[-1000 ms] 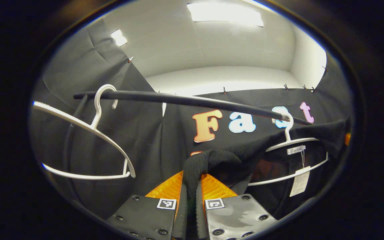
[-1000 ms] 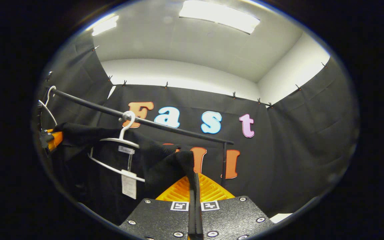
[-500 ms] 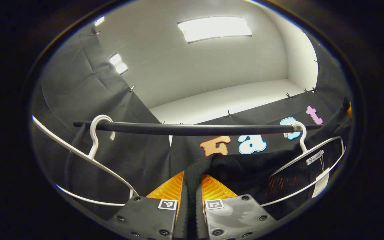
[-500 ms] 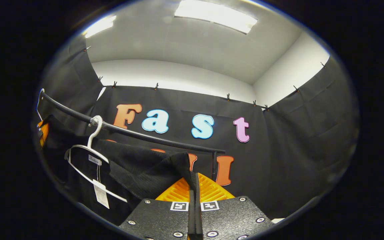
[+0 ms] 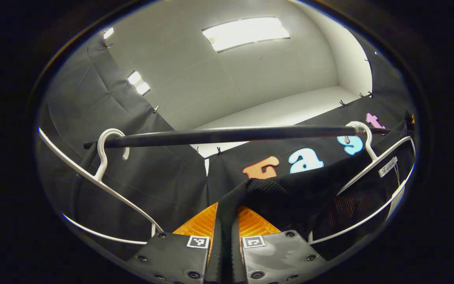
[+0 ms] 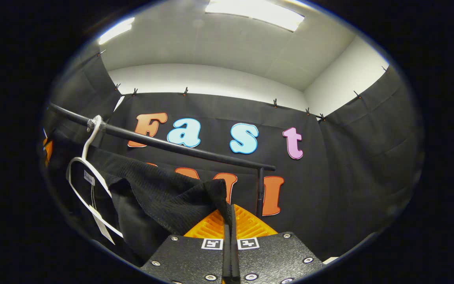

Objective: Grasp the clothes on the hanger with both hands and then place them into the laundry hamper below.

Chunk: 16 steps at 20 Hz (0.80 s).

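both grippers have been lowered since the earlier frames, and the rail (image 5: 227,135) is now seen higher.

the left gripper (image 5: 225,221) is pinched on one shoulder of the black garment (image 5: 290,197), the right gripper (image 6: 230,225) on the other, so the cloth is stretched between them and can be slid off the white hanger (image 6: 89,173). it is judged to be partly off; the hamper is below.

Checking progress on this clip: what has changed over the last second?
Both grippers have dropped, dragging the black garment down; its white hanger has tilted steeply on the rail. Left gripper and right gripper stay clamped on the fabric; the empty hanger still hangs.
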Each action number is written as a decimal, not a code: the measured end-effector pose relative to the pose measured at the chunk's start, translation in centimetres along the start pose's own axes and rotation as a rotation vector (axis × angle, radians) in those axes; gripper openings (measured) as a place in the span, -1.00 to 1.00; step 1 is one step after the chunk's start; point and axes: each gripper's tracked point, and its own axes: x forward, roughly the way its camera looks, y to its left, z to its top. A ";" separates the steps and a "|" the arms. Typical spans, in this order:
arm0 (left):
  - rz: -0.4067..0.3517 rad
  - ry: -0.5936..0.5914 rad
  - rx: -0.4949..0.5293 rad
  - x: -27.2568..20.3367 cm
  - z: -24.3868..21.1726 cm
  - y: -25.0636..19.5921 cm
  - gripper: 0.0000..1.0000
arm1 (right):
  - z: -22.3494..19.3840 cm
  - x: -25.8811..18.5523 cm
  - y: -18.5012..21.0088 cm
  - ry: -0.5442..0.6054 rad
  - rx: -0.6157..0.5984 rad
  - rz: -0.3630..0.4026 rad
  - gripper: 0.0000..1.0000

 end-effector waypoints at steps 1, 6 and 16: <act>0.006 -0.001 0.011 0.4 -0.2 -0.1 -0.64 | -0.6 0.4 0.2 0.005 0.004 0.005 -1.00; 0.015 -0.022 0.044 2.0 -0.2 -0.6 -0.63 | -2.5 1.4 1.0 0.018 0.014 0.025 -1.00; -0.045 -0.053 -0.021 1.3 2.6 -1.9 -0.68 | -1.7 4.8 -1.7 -0.038 0.019 0.002 -1.00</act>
